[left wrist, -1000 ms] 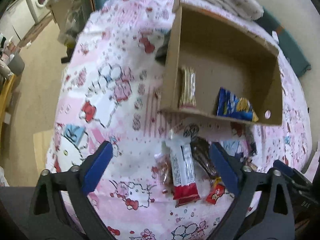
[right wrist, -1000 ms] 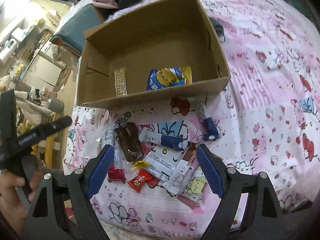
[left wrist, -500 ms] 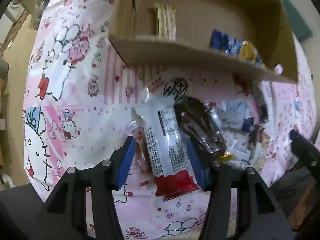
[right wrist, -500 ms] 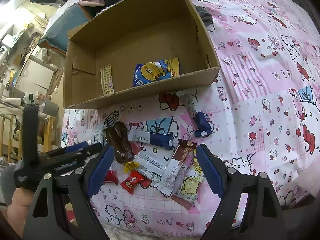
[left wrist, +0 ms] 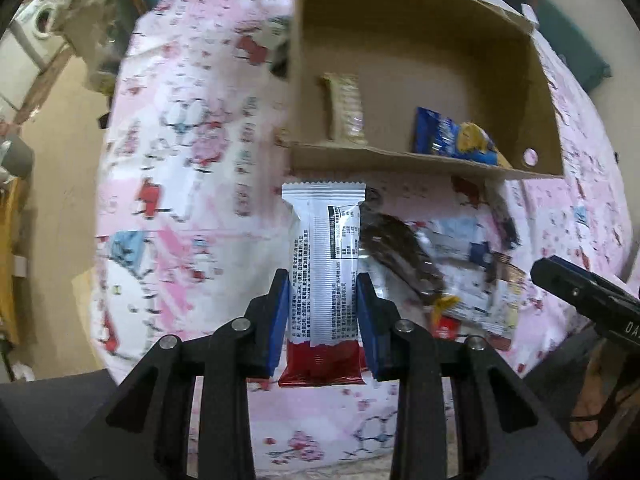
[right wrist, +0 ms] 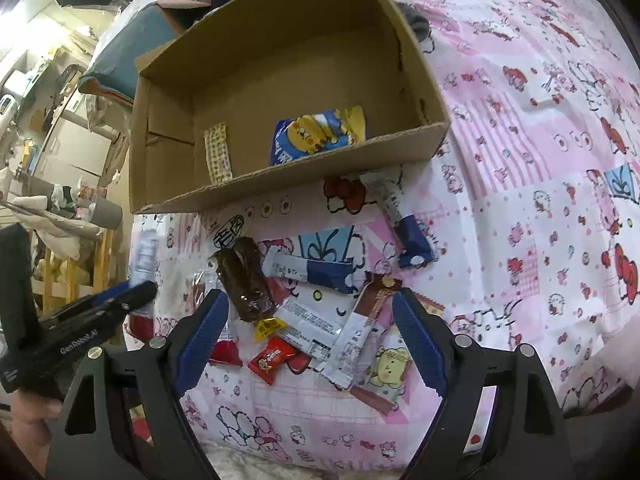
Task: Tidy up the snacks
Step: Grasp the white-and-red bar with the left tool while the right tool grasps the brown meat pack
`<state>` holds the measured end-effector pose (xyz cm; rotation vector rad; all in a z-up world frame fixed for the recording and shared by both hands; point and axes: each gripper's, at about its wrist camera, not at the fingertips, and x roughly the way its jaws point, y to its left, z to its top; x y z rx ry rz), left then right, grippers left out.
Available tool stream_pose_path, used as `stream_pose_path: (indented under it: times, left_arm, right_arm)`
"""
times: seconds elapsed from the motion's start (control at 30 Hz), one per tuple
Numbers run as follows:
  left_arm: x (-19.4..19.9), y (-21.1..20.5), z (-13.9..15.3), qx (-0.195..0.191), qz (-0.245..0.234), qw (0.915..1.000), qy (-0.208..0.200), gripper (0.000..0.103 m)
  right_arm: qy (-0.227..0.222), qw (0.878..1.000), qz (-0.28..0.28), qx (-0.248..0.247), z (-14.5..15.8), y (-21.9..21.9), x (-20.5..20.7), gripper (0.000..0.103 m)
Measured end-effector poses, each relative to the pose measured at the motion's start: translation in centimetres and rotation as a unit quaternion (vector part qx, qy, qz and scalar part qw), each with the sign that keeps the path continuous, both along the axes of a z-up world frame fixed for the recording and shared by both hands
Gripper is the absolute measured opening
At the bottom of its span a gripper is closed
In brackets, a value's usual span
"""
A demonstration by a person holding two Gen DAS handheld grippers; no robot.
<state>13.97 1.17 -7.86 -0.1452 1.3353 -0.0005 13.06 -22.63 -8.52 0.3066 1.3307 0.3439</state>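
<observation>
Left gripper (left wrist: 323,316) pinches the white-and-red snack bar (left wrist: 325,276), lifted near the cardboard box (left wrist: 400,158). Right gripper (right wrist: 310,338) hangs spread wide over the snack pile (right wrist: 320,304).

white-red snack bar (left wrist: 323,276) | pink cartoon-print sheet (right wrist: 540,184) | brown box (right wrist: 280,60)

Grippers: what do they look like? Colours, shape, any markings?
Both match. The left gripper and right gripper have black angular linkage arms with triangular cut-outs and silver pivot pins, ending in blue ribbed finger pads. From the right wrist view, the left unit's black body carries white "GenRobot.AI" lettering. A bare hand shows beneath it; no sleeve or cables visible.
</observation>
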Motion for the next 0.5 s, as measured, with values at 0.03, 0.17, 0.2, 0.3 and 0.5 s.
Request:
stream_pose_path:
  times: [0.03, 0.17, 0.2, 0.3, 0.5]
  left_arm:
    - [0.0, 0.7, 0.0, -0.001, 0.007, 1.0000, 0.002, 0.028]
    - [0.2, 2.1, 0.0, 0.004, 0.017, 0.9998, 0.001, 0.028]
    - [0.2, 2.2, 0.1, 0.004, 0.020, 0.9998, 0.001, 0.028]
    - [0.2, 2.2, 0.0, -0.001, 0.025, 0.9997, 0.002, 0.028]
    - [0.6, 1.6, -0.5, -0.005, 0.027, 0.9996, 0.004, 0.028]
  right_arm:
    - [0.002, 1.000, 0.009, -0.003, -0.2, 0.6, 0.1, 0.086]
    - [0.011, 0.996, 0.083, -0.015, -0.9, 4.3, 0.5, 0.086]
    - [0.012, 0.995, 0.098, -0.020, -1.2, 5.0, 0.5, 0.086]
    - [0.034, 0.990, 0.133, -0.031, -3.0, 7.3, 0.6, 0.086]
    - [0.053, 0.982, 0.167, -0.063, -5.7, 10.2, 0.7, 0.087]
